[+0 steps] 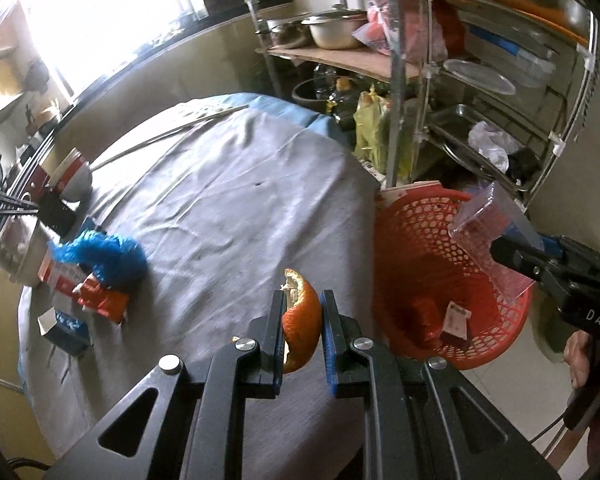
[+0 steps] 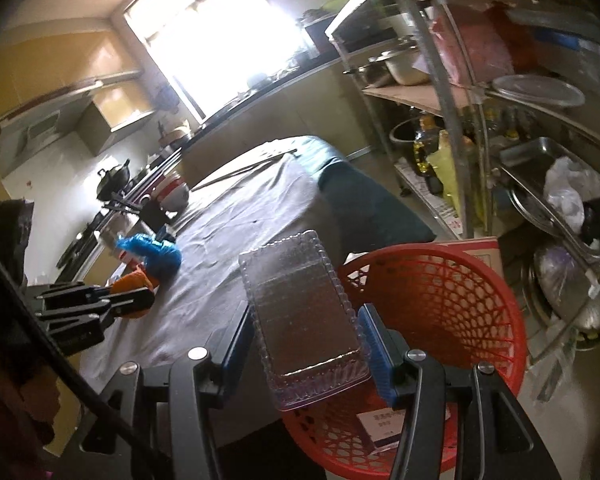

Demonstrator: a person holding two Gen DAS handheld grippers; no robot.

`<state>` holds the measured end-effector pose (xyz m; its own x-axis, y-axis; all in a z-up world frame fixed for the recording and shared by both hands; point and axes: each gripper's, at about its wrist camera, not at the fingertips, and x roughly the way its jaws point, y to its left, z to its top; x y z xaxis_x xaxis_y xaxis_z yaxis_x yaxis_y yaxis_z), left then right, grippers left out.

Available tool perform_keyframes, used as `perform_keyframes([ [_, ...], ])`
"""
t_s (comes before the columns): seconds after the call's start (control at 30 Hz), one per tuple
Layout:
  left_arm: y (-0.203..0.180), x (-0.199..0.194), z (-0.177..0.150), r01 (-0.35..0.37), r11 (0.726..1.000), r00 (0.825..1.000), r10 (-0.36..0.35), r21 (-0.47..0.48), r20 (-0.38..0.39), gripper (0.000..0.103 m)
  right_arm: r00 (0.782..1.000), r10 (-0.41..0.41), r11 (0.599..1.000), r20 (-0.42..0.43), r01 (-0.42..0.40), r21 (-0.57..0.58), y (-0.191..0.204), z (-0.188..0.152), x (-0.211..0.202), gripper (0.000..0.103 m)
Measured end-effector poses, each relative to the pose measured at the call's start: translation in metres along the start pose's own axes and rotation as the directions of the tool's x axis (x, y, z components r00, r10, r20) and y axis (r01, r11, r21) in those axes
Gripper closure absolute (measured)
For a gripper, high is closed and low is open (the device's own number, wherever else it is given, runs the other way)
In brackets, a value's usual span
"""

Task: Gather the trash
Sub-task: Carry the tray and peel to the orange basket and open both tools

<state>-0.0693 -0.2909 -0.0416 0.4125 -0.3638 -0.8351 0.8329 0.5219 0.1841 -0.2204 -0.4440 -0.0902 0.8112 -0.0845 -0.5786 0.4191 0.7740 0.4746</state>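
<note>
Left tongs [image 1: 302, 320] are pinching an orange peel [image 1: 300, 320], its long axis running away from the camera, curled tip up, over the desk [image 1: 220, 208] near the red basket [image 1: 420, 240]. Right tongs [image 2: 306, 332] clamp a clear plastic tray [image 2: 304, 312] across its width, lengthwise forward, tilted above the basket rim. "DAS" shows on the right tongs' body in the left view.

Table [image 1: 228, 200] covered by a wrinkled grey cloth [image 2: 236, 216]. Lying on it at the left edge: a blue plastic bag [image 1: 104, 256], an orange-red wrapper [image 1: 102, 300], a small blue-and-white carton [image 1: 66, 326]; a red-and-white bowl [image 1: 74, 176] further back
</note>
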Motion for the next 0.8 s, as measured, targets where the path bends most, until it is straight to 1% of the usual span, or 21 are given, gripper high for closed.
perform_keyframes([
  [0.2, -0.020, 0.003, 0.002, -0.026, 0.998, 1.000, 0.025, 0.059, 0.010, 0.086, 1.000, -0.012, 1.000, 0.006, 0.012, 0.020, -0.009, -0.001, -0.002, 0.047],
  [0.47, -0.040, 0.006, 0.008, -0.041, 0.991, 0.999, 0.038, 0.125, 0.033, 0.086, 0.999, -0.039, 0.998, 0.013, 0.038, 0.050, -0.023, -0.003, -0.004, 0.047],
  [0.63, -0.058, 0.011, 0.014, -0.029, 0.986, 0.999, 0.023, 0.164, 0.039, 0.086, 0.997, -0.070, 0.993, 0.009, 0.069, 0.092, -0.039, -0.003, -0.006, 0.047],
  [0.8, -0.075, 0.016, 0.021, 0.001, 0.981, 0.999, -0.010, 0.193, 0.045, 0.086, 0.995, -0.102, 0.983, 0.002, 0.100, 0.151, -0.058, -0.007, -0.007, 0.046],
])
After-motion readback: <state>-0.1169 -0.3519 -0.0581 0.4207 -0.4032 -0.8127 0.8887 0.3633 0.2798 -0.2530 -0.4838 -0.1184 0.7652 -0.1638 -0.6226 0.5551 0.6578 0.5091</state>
